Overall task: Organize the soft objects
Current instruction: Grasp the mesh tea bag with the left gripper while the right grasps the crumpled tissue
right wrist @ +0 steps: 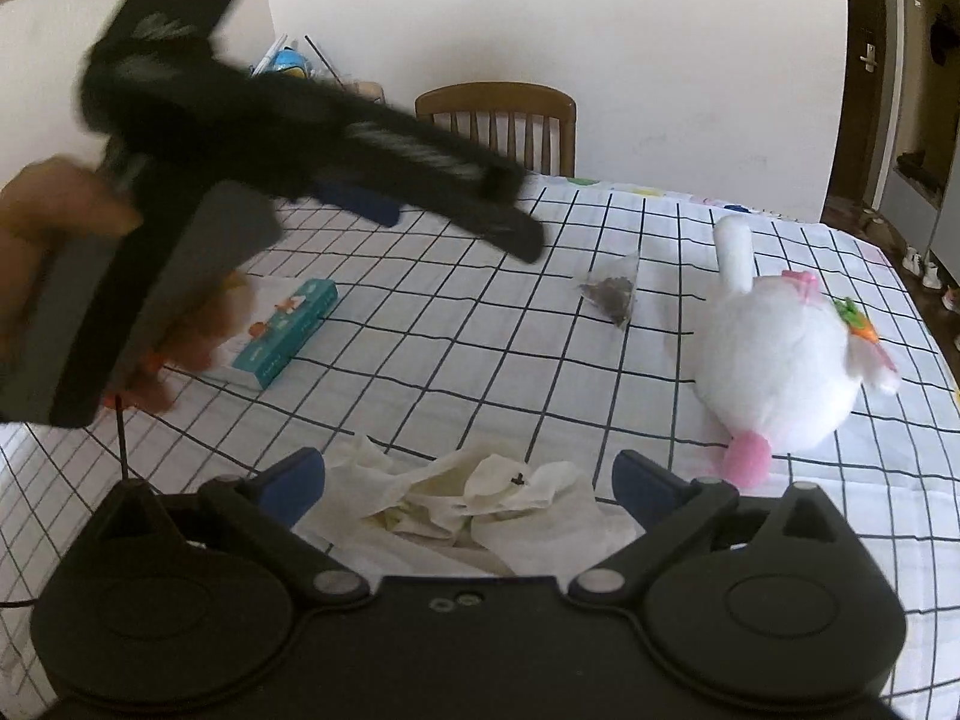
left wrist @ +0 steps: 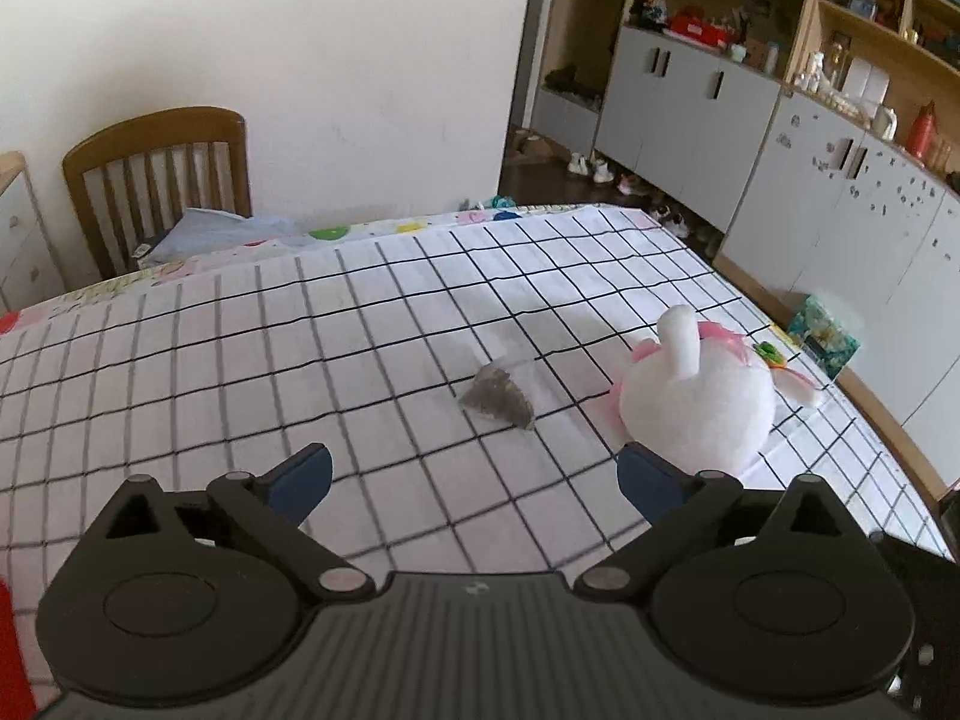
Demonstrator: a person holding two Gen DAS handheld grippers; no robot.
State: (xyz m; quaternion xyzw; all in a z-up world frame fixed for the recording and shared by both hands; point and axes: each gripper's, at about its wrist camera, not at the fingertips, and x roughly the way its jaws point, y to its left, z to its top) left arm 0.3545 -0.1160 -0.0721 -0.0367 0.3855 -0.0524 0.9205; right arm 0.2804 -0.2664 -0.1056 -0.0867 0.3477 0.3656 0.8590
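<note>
Right now both grippers w/ jaws spread wide, nothing pinched: left gripper (left wrist: 474, 474) aims over bare table (left wrist: 180, 372) toward a small grey sachet (left wrist: 497, 394), prob. its pick. Right gripper (right wrist: 468, 477) hangs over crumpled tissues (right wrist: 474, 495) at near edge. White plush bunny (right wrist: 780, 354) lies by right edge; tissue box (right wrist: 282, 333) sits left, clear of both.

White tablecloth (left wrist: 390, 324) with black grid lines, far edge printed in coloured dots. Plush rabbit (right wrist: 780, 360) at right of frame: white, pink tail and bow, green-orange carrot trim. Small sachet (right wrist: 612, 291), centre: clear with dark grey-brown filling. Crumpled tissue (right wrist: 480, 498), bottom centre: off-white. Box (right wrist: 282, 333), left: teal and white with orange print. Both grippers (left wrist: 474, 474) (right wrist: 468, 477) black with blue pads. Chair (left wrist: 156, 180), upper left: brown wood.
</note>
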